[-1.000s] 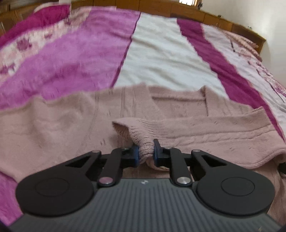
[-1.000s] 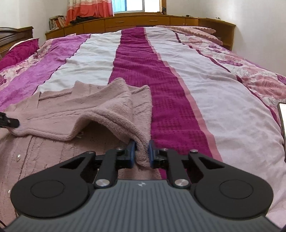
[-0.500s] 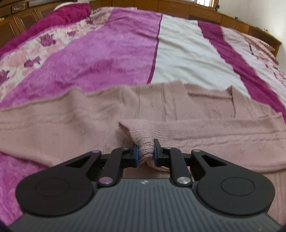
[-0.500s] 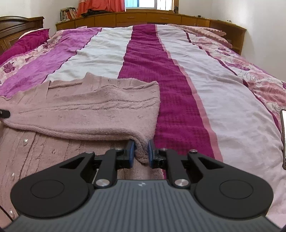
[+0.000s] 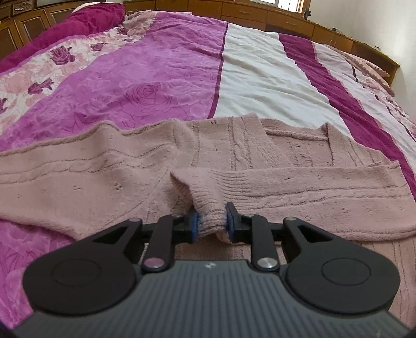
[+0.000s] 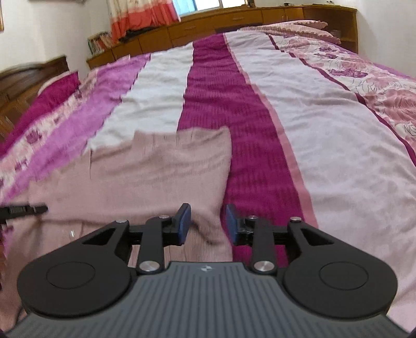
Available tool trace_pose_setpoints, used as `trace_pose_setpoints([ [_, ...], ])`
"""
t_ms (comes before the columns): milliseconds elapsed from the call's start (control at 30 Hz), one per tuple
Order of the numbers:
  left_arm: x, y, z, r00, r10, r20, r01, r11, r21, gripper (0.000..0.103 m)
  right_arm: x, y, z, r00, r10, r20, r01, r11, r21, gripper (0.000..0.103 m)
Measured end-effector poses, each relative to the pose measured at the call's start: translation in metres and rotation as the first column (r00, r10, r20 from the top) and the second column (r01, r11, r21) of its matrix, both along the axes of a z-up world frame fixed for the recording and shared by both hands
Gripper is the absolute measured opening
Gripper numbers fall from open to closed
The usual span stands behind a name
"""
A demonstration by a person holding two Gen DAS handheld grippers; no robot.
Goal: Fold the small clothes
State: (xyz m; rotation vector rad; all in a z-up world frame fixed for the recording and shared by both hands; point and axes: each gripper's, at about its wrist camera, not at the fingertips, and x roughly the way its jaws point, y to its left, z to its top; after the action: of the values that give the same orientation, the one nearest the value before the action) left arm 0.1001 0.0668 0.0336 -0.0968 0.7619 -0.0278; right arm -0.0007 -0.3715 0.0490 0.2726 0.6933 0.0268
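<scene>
A pale pink knitted cardigan (image 5: 234,145) lies spread on the bed. One sleeve is folded across its body, and the ribbed cuff (image 5: 208,192) rises off the fabric into my left gripper (image 5: 211,221). That gripper's jaws are opening, with both pads still touching the bunched cuff. In the right wrist view the cardigan (image 6: 156,166) lies flat with its folded edge on the dark magenta stripe. My right gripper (image 6: 206,221) hovers above that edge. Its jaws are opening and the pads stand apart, clear of the fabric below. The left gripper's fingertips (image 6: 26,208) show at the far left.
The bedspread (image 5: 260,65) has magenta, white and floral stripes. Wooden cabinets (image 6: 234,18) run along the far side under an orange curtain (image 6: 140,15). A pink pillow (image 6: 299,26) lies at the far right and a dark magenta pillow (image 5: 91,18) at the far left.
My right gripper has let go of the cardigan's folded edge and lifted; the fold now lies flat. My left gripper's jaws have widened a little, with the cuff still between them.
</scene>
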Motion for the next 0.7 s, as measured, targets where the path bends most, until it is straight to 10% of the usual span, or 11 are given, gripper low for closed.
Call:
trace_pose_setpoints([
  [567, 0.012, 0.017, 0.006, 0.997, 0.066, 0.04, -0.063, 0.995, -0.082, 0.038, 0.141, -0.018, -0.04, 0.997, -0.07, -0.031, 0.072, 0.995, 0.069, 0.051],
  [700, 0.019, 0.018, -0.003, 0.998, 0.063, 0.006, -0.062, 0.992, -0.11, 0.042, 0.145, -0.018, -0.049, 0.998, -0.069, -0.015, 0.07, 0.994, 0.087, 0.037],
])
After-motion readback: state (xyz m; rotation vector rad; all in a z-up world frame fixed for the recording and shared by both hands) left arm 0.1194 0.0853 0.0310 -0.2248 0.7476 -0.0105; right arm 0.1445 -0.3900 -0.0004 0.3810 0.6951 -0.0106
